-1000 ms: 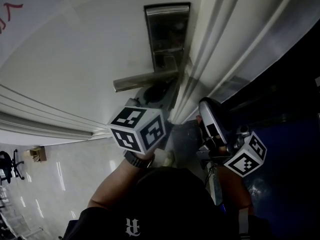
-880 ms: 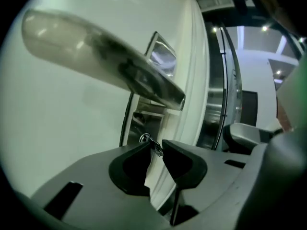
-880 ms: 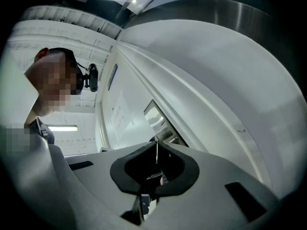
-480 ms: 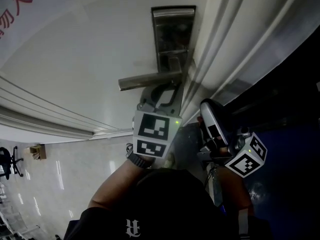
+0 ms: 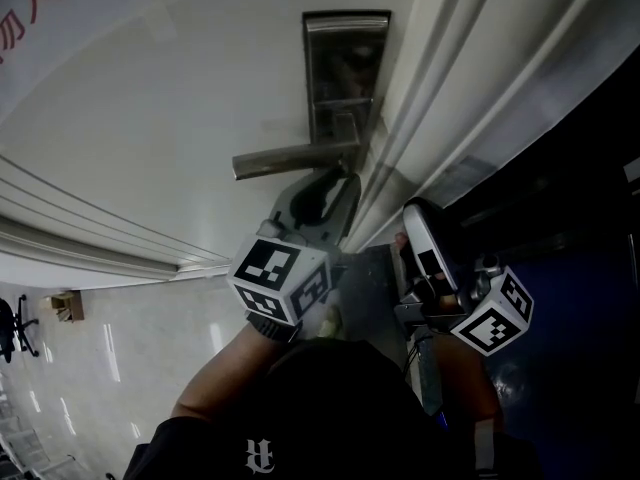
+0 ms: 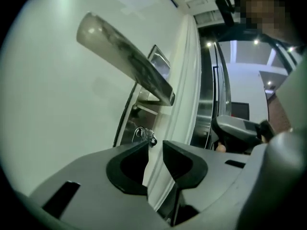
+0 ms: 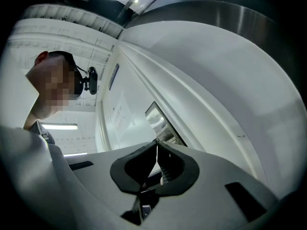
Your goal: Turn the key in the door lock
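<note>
On the white door (image 5: 180, 88) a steel lock plate (image 5: 340, 68) carries a lever handle (image 5: 295, 158) that points left. In the left gripper view the handle (image 6: 124, 56) runs overhead, and a key with a small ring (image 6: 144, 134) sticks out of the plate (image 6: 129, 123) below it. My left gripper (image 6: 154, 145) points up at it, jaws open by a narrow gap, with the key just beyond the left fingertip and nothing between them. From the head view this gripper (image 5: 340, 190) sits right under the handle. My right gripper (image 5: 410, 218) hangs shut and empty beside the door edge.
The door frame's white mouldings (image 5: 450, 98) run diagonally right of the lock. Beyond them lies a dark opening (image 5: 570, 218). A glossy pale floor (image 5: 100, 368) shows at lower left, with an office chair (image 5: 12, 323) far off. A paper notice (image 5: 40, 18) is taped to the door.
My left gripper has twisted about its axis under the handle, its marker cube turning and then dropping back slightly. The right gripper has held still.
</note>
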Motion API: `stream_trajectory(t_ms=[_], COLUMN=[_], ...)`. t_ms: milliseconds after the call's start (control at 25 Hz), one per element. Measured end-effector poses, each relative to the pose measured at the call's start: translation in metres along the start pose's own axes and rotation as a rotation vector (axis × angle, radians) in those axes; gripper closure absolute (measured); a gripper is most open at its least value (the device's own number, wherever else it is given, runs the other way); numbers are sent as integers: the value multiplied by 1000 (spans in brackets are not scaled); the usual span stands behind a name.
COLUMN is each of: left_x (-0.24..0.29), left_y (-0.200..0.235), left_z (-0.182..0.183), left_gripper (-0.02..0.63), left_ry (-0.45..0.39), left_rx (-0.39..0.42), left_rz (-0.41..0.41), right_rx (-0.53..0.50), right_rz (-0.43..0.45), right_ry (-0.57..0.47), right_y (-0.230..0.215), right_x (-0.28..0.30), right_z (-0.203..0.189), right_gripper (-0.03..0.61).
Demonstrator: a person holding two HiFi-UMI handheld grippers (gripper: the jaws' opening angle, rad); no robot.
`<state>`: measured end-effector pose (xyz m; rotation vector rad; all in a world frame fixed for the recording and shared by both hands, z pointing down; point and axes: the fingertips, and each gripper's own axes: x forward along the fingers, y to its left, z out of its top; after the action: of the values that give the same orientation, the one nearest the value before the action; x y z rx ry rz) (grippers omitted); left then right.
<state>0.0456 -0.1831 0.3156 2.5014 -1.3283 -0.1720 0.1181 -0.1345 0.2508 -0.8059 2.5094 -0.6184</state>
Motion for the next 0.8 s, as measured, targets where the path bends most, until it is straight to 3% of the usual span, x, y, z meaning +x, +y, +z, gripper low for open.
stream_trajectory(t_ms=[80, 160, 400, 600, 800], left_x=[0, 0, 1, 2, 3], left_y=[-1, -1, 1, -2, -5], left_z=[4, 6, 15, 13, 9], left_gripper=[534, 534, 557, 583, 589], left_ry=[-12, -11, 5, 47, 102], left_rx=[14, 87, 395, 609, 889], left_rz=[1, 34, 200, 254, 294], right_rx=[-2, -4, -8, -8, -7], right_rz=[-3, -3, -4, -6, -9], right_ry=[-1, -2, -6, -10, -8], right_y=[0, 1, 2, 1, 0], right_x=[-1, -1, -2, -3, -2], right_z=[1, 1, 2, 4, 3], right_gripper=[561, 561, 561, 561, 561])
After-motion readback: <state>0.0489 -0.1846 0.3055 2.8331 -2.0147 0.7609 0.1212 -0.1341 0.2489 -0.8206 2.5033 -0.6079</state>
